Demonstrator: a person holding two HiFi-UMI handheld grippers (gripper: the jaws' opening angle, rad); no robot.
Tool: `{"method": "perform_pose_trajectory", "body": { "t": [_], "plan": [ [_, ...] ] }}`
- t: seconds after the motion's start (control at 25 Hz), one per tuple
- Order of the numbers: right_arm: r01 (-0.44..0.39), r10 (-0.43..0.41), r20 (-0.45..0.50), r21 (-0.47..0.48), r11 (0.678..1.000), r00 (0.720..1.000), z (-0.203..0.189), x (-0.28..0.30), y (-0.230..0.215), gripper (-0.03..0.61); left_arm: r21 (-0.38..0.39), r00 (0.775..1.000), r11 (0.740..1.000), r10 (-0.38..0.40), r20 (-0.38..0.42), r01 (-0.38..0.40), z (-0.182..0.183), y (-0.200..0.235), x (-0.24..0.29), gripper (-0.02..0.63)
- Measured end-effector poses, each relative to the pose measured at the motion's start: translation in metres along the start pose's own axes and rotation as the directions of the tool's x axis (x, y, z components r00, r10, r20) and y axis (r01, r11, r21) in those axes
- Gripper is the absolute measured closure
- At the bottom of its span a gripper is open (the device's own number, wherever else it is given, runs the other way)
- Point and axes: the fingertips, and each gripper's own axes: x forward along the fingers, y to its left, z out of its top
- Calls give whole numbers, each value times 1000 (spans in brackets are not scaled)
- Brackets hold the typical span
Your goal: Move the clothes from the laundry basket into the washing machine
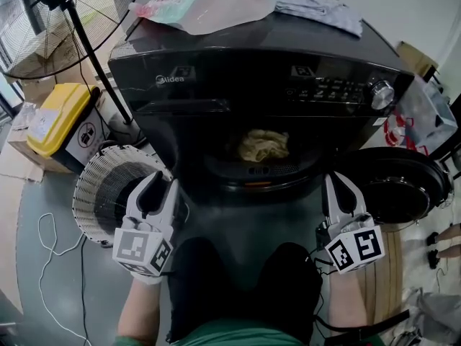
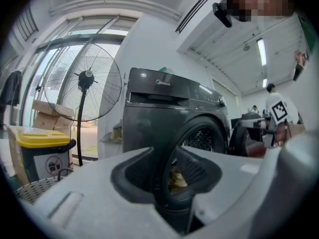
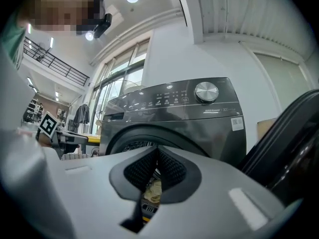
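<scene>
A dark front-loading washing machine (image 1: pixel 216 85) fills the middle of the head view. Its round door (image 1: pixel 392 182) is swung open at the right. A crumpled beige cloth (image 1: pixel 263 144) lies inside the drum, close to the front lip. The white slatted laundry basket (image 1: pixel 94 182) stands on the floor at the lower left, just beside the machine. Its inside is dark and partly hidden, so you cannot tell whether any clothes are left in it. A pink-and-teal cloth (image 1: pixel 209 2) and a grey cloth (image 1: pixel 317 6) lie on top of the machine.

What could go wrong, as a judgement:
- The beige cloth sits near the drum's mouth. It could slip forward onto the rubber seal and be trapped if the door were closed on it.
- Your right claw (image 1: pixel 337 186) is just beside the open door. A sideways swing could knock the door.
- Your left claw (image 1: pixel 160 186) hangs over the basket's right edge. A careless dip could tip or push the basket.

In the left gripper view, your left claw (image 2: pixel 167 168) is spread about halfway. Nothing is between its jaws, and the drum opening shows through the gap. In the right gripper view, your right claw (image 3: pixel 157 158) is pressed together at the tips. It pinches nothing, and the beige cloth (image 3: pixel 152 189) you see below the tips is far behind, in the drum. Neither claw touches anything.
</scene>
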Motion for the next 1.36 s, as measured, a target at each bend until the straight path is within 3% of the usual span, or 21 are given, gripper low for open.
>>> {"method": "perform_pose_trajectory", "body": {
  "t": [1.36],
  "plan": [
    [-62, 62, -27, 5, 998, 998, -18, 17, 22, 577, -9, 1000, 1000, -12, -24, 12, -15, 9, -1, 477]
  ]
}}
